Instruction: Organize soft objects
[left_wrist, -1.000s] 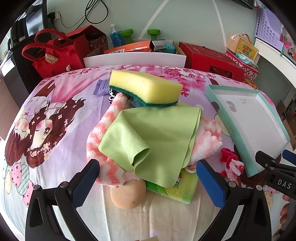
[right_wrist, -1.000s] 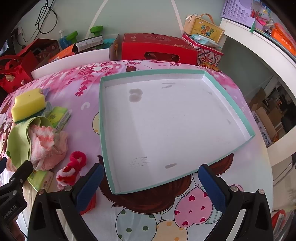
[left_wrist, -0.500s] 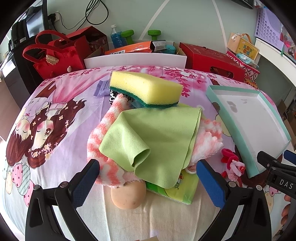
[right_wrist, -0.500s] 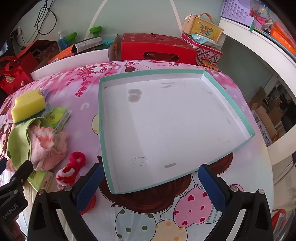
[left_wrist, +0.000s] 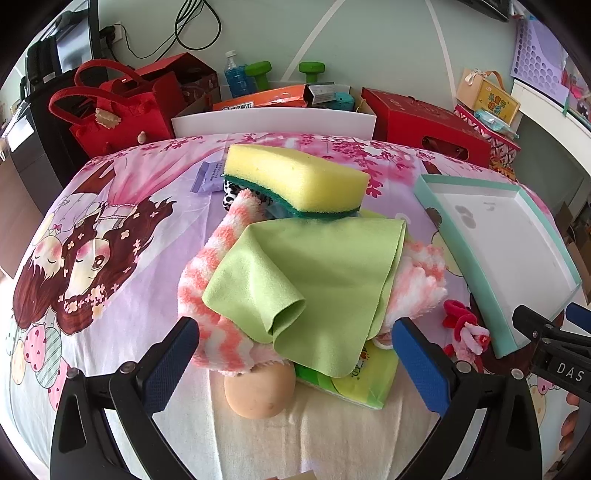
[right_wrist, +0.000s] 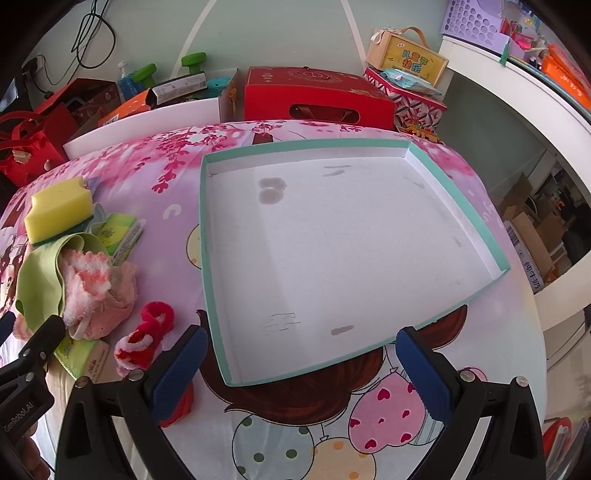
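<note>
A counter draped in a pink and lilac cartoon-print cloth carries everything. On its right side lies a wide, shallow white cardboard tray with a mint-green rim, nothing in it but a few grey smudges. To the left of the tray is a heap of soft things. A light green microfibre cloth is spread over the top of the heap, one corner folded over. Under it lies a fluffy pink-and-white striped sock, showing on both sides of the cloth. A yellow sponge with a dark green scouring layer sits at the far end of the heap, its near edge touching the cloth. A yellow-green packet of tissues pokes out below the cloth's near edge, and just beside it rests a smooth peach-coloured ball. A small red-and-white fuzzy hair tie lies between the heap and the tray.

The left tongs are spread wide, empty, before the heap's near edge. The right tongs are likewise spread and empty, at the tray's near edge.
</note>
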